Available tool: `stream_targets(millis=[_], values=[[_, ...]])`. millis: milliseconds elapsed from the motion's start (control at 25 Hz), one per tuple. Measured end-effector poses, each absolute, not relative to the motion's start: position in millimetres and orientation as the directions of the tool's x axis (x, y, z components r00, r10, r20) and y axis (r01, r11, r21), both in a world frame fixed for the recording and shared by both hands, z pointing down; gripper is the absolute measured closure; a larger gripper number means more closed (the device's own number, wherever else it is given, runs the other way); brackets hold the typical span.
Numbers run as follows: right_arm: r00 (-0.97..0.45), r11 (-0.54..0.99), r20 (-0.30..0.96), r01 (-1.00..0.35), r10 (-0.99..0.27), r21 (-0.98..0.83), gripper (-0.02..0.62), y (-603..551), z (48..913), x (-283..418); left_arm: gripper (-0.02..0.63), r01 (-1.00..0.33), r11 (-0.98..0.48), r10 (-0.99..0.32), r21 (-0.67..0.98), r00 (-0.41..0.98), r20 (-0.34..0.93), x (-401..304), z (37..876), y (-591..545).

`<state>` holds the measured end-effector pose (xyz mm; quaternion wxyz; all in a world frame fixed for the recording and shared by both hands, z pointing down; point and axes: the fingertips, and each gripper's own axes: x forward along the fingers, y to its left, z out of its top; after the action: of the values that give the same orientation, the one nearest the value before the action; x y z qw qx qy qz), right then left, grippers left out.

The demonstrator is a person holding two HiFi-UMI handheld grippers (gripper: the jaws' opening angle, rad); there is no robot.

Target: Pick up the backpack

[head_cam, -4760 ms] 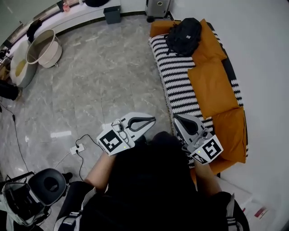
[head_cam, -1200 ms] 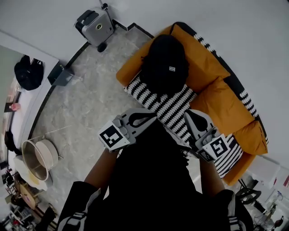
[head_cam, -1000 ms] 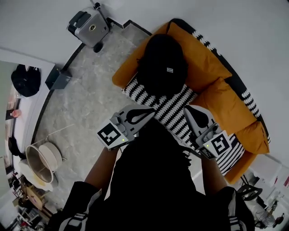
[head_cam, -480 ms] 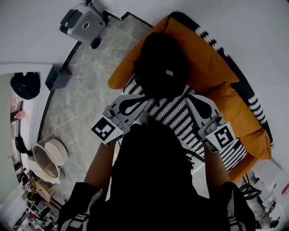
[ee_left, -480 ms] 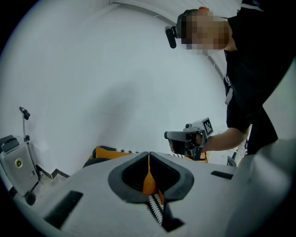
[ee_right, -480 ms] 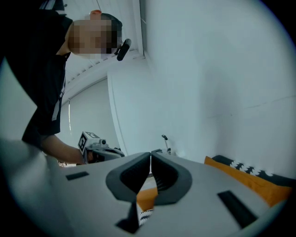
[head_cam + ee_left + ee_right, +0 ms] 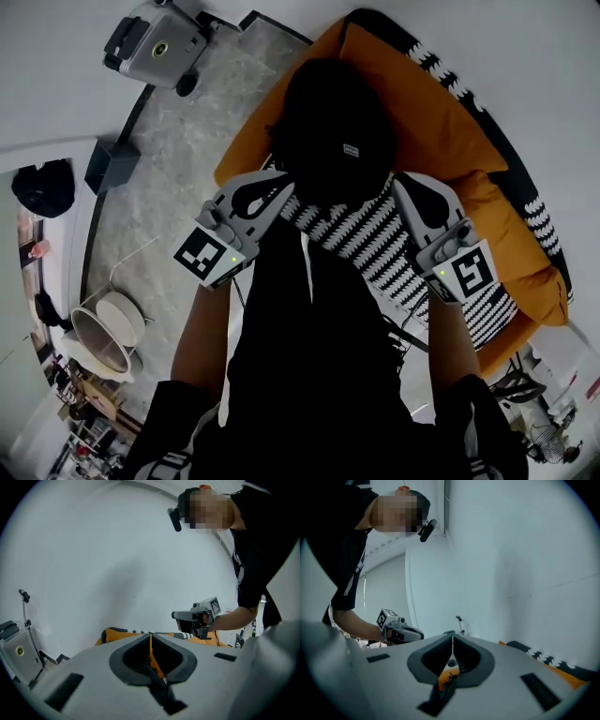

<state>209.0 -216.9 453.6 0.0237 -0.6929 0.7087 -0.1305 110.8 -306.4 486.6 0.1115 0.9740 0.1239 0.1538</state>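
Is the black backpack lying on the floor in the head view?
No, the black backpack lies on the orange sofa, at one end of its striped seat.

Backpack (image 7: 328,122) is black with a small white label; sofa (image 7: 427,103) has orange cushions with black trim, and its seat cover (image 7: 366,234) is black-and-white zigzag stripes. Left gripper (image 7: 277,184) and right gripper (image 7: 409,183) are light grey with dark grey inner pads, each with a black-and-white square-marker cube and a tiny green light. Floor (image 7: 187,159) is grey marbled stone, suitcase (image 7: 150,39) silver-grey, wall (image 7: 525,56) white, the person's shirt (image 7: 309,347) black.
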Motion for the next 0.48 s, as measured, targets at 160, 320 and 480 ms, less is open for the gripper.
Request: stream_targets(millis=[160,320,480], values=[[-0.025,-0.011,0.157,-0.974,-0.987,-0.226,0.568,-238,477,225,0.581,0.217,-0.932,0.301,0.290,0.910,0.287,123,517,-326],[-0.015,-0.034,0.203,-0.971,-0.979,-0.235,0.568,-254,506,242,0.581,0.233,-0.919,0.331,0.317,0.893,0.305,136,545,-341],[-0.010,-0.040,0.221,-0.974,-0.975,-0.222,0.566,-269,520,251,0.580,0.231,-0.914,0.336,0.333,0.891,0.304,146,567,-362]])
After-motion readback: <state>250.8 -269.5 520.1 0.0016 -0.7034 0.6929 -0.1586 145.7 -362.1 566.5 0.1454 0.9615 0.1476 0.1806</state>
